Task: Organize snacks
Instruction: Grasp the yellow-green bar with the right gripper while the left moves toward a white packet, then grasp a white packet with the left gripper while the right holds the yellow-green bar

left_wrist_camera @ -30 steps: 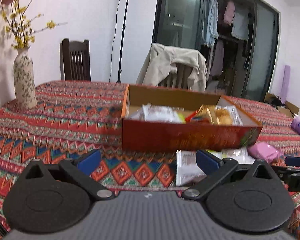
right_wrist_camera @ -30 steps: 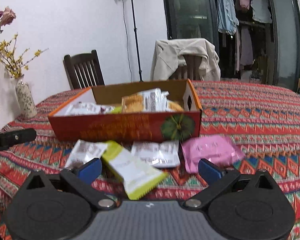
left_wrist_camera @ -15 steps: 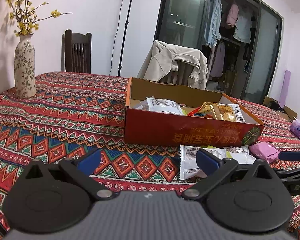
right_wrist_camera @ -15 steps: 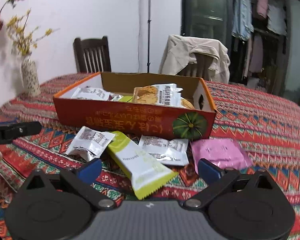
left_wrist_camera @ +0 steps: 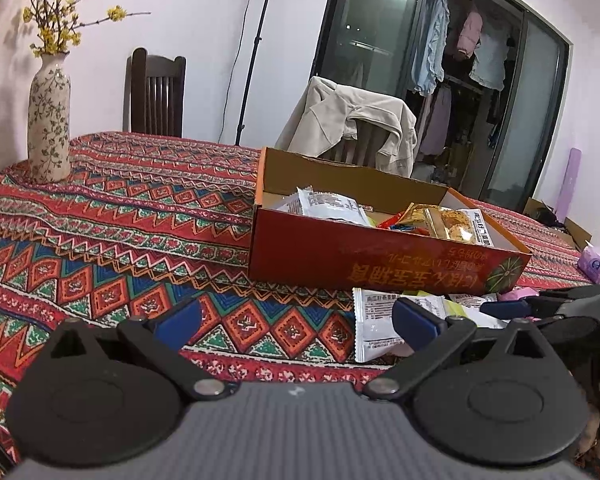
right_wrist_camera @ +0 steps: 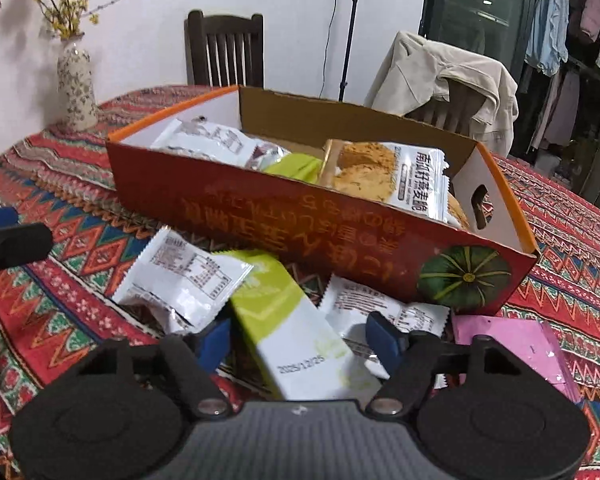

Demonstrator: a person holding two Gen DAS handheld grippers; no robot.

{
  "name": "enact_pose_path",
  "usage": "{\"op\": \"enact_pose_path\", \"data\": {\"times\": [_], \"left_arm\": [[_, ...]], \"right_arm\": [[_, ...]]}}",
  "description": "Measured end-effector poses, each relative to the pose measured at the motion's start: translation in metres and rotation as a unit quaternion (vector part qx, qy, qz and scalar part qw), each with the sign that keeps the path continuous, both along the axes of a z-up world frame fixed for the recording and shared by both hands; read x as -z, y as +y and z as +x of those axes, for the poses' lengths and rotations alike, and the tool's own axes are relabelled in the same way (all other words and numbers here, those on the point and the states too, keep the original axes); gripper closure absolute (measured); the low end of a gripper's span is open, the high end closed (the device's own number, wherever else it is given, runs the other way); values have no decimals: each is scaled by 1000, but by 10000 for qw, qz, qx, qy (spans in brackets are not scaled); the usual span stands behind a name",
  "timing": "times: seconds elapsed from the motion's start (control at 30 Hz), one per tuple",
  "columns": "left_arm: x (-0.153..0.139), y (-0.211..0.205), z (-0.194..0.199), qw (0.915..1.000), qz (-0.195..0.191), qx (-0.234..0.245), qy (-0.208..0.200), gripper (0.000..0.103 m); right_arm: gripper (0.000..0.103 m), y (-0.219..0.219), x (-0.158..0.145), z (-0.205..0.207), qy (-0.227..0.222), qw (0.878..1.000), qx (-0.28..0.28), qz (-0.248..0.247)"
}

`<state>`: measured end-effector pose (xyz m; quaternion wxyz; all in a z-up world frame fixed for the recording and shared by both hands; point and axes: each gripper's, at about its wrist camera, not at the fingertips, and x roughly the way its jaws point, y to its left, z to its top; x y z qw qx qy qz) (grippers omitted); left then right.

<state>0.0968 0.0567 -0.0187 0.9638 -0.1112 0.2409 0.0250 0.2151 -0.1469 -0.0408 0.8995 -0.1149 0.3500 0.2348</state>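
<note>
Squarely between the closing jaws of the right gripper (right_wrist_camera: 298,338) lies a glossy green-and-white foil snack bar (right_wrist_camera: 292,320) on the woven red patterned tablecloth (right_wrist_camera: 40,312), its long axis running away from the camera toward the orange cardboard tray (right_wrist_camera: 300,224) of packets just beyond; the pads look close to its edges, contact unclear. Meanwhile the left gripper (left_wrist_camera: 296,322) hangs farther off with jaws spread and empty, a crinkled white packet (left_wrist_camera: 374,328) near its right finger.
</note>
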Motion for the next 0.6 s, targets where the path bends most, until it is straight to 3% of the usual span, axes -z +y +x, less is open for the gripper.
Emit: {"op": "enact_pose_path", "data": {"times": [0.07,0.27,0.6], "left_arm": [[1,1,1,10000,-23,-7,37,0],[2,1,2,10000,-37,-49,65,0],[2,2,2,9999,-43,-99,73,0]], "right_arm": [[50,1,0,-5,2,10000,-91,12],[61,7,-1,-22,-106,9992,-328,-178],[61,3,-2,-14,132,9994,-312,57]]}}
